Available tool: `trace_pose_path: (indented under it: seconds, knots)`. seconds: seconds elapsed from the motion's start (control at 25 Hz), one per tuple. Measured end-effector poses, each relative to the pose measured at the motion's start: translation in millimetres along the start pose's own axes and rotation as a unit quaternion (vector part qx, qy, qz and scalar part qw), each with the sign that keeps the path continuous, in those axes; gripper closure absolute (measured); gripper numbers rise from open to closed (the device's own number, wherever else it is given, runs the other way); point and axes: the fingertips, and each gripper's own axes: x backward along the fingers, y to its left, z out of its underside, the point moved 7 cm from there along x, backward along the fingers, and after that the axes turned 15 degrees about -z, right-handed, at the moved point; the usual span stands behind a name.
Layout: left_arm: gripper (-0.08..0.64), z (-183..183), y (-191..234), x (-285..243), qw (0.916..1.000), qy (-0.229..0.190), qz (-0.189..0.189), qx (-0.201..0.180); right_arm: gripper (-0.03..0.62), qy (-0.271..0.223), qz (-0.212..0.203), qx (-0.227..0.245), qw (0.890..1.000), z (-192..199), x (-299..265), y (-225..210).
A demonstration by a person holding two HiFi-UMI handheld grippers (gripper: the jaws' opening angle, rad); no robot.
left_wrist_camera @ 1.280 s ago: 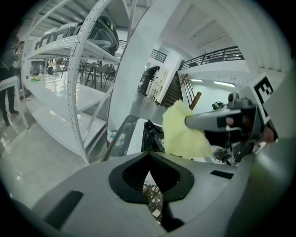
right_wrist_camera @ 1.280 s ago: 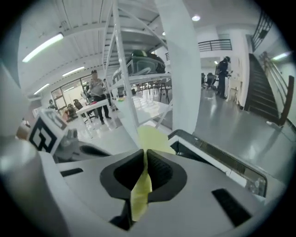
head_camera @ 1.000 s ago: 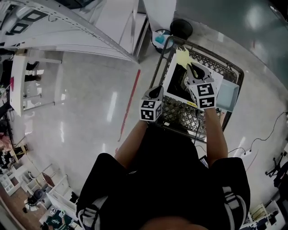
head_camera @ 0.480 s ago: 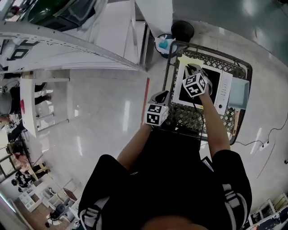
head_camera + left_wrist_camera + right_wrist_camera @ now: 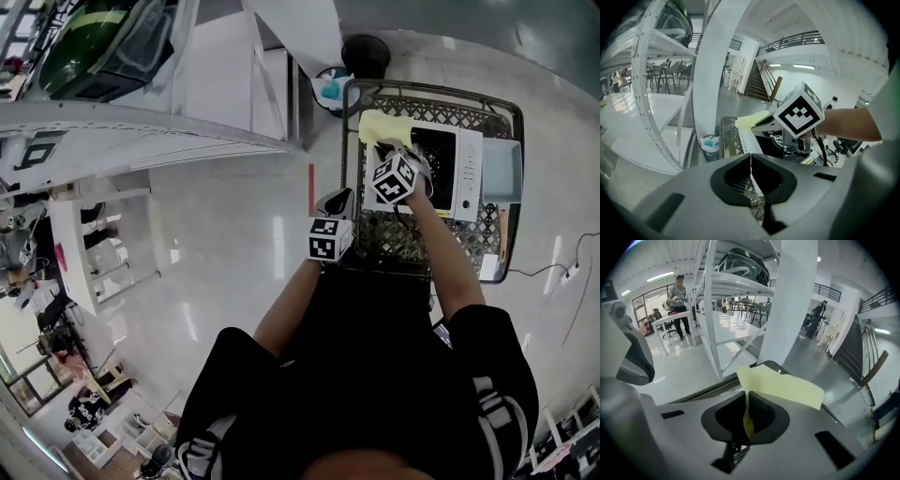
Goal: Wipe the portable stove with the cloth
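The portable stove [image 5: 448,171], white with a black middle, lies in a wire shopping cart [image 5: 375,239]. My right gripper [image 5: 389,150] is over the stove's far-left corner, shut on a pale yellow cloth [image 5: 378,126]. The right gripper view shows the cloth [image 5: 780,386] pinched between the jaws of the right gripper [image 5: 747,416] and fanning out ahead. My left gripper [image 5: 339,200] hangs by the cart's left rim, apart from the stove. Its jaws meet with nothing between them in the left gripper view [image 5: 751,161], where the cloth [image 5: 752,121] and stove [image 5: 780,140] lie ahead.
A white shelving rack [image 5: 187,103] stands left of the cart. Beyond the cart are a bin with blue contents [image 5: 330,90] and a black round object [image 5: 366,54]. A pale blue tray [image 5: 502,169] sits at the cart's right side. A person [image 5: 677,294] stands far off.
My right gripper has carried the cloth from the stove's near side to its far-left corner. The left gripper has stayed by the cart's left rim. The head view has shifted.
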Motion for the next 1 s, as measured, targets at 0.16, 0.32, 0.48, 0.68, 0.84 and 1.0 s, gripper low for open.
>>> trace_pose_path:
  seconds: [0.16, 0.32, 0.48, 0.68, 0.84, 1.0]
  knots:
    - [0.538, 6.3, -1.6, 2.2, 0.9999, 0.001, -0.004, 0.009, 0.571, -0.007, -0.008, -0.006, 1.000, 2.9, 1.3, 5.7]
    - [0.538, 12.7, -1.0, 4.3, 0.9999, 0.003, -0.007, 0.014, 0.571, -0.011, -0.014, -0.012, 1.000, 6.1, 2.9, 10.9]
    - [0.538, 16.1, 0.6, 7.0, 0.9999, 0.004, -0.007, 0.013, 0.571, -0.017, -0.025, -0.020, 0.999, 8.5, 4.3, 20.5]
    - [0.538, 16.2, 3.8, 8.2, 0.9999, 0.003, -0.007, 0.009, 0.571, -0.023, -0.041, -0.030, 0.998, 11.6, 6.5, 34.4]
    - [0.539, 16.4, 4.4, 10.8, 0.9999, 0.000, -0.011, 0.011, 0.571, -0.017, -0.042, -0.008, 0.999, 13.2, 8.3, 41.1]
    - [0.538, 19.5, 6.6, 14.6, 0.9995, -0.003, -0.018, 0.024, 0.571, -0.011, -0.060, 0.006, 0.998, 12.1, 9.8, 44.3]
